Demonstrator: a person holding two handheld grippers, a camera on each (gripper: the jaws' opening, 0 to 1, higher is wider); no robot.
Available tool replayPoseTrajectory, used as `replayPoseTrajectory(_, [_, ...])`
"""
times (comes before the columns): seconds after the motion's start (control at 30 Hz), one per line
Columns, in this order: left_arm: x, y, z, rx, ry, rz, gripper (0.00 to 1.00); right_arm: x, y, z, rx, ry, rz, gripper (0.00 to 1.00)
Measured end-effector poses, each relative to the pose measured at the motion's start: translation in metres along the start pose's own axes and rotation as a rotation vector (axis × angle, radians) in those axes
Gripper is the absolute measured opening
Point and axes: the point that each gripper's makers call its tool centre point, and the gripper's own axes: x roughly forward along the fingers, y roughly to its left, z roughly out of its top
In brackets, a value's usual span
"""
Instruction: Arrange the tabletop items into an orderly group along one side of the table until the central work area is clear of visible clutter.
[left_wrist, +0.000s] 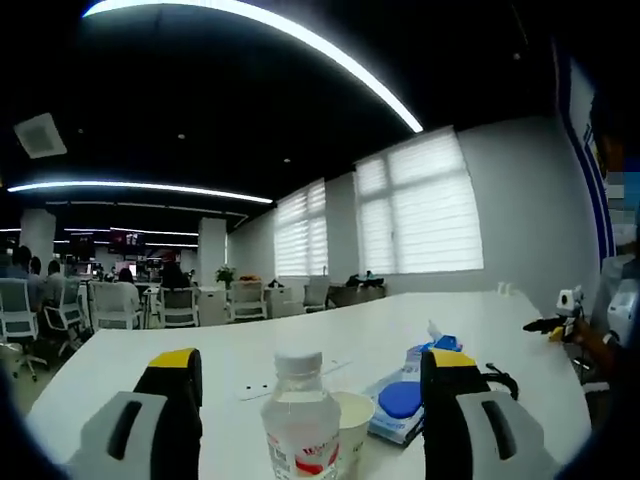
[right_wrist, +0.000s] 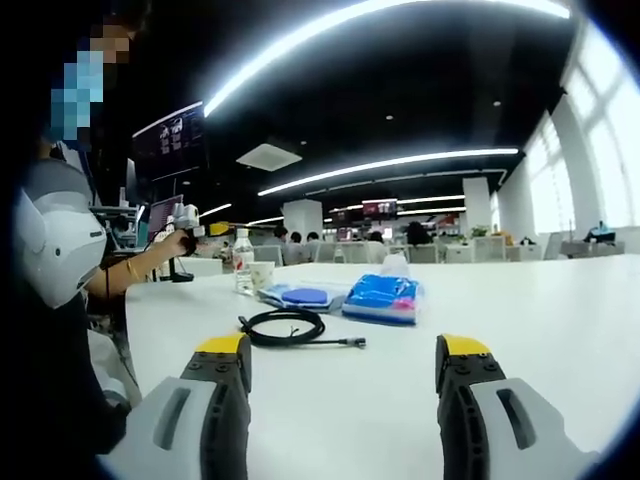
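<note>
in the left gripper view the left hand-held gripper (left_wrist: 310, 400) stood with its jaws apart either side of a water bottle (left_wrist: 300, 420), not touching it, with a paper cup (left_wrist: 350, 425) just beside the bottle and a blue wipes pack (left_wrist: 405, 405) to its right on the white counter (left_wrist: 330, 345). in the right gripper view the right hand-held gripper (right_wrist: 342, 385) was also spread and gripping nothing, above bare counter. beyond it lay a coiled black cable (right_wrist: 285, 327), then a blue tissue pack (right_wrist: 382, 298), with bottle, cup and wipes pack further back.

No legible text, bottle (left_wrist: 301, 418) label included.
</note>
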Motion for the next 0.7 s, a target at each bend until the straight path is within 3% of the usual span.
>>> replayPoseTrajectory(0.23, [-0.015, -0.014, -0.010, 0.029, 0.036, -0.022, 0.94, 0.001, 0.004, 0.000, -0.001, 0.009, 0.010, 0.73])
replayPoseTrajectory(0.37, [-0.027, -0.012, -0.027, 0.085, 0.129, 0.005, 0.94, 0.001, 0.003, 0.000, -0.003, 0.015, 0.008, 0.73])
replayPoseTrajectory(0.43, [-0.031, -0.012, -0.032, 0.094, 0.144, 0.005, 0.94, 0.001, 0.003, 0.002, -0.002, 0.010, 0.008, 0.73])
replayPoseTrajectory(0.7, [-0.044, -0.018, -0.039, 0.109, 0.145, 0.025, 0.91, 0.003, 0.003, 0.002, 0.001, 0.011, 0.017, 0.73])
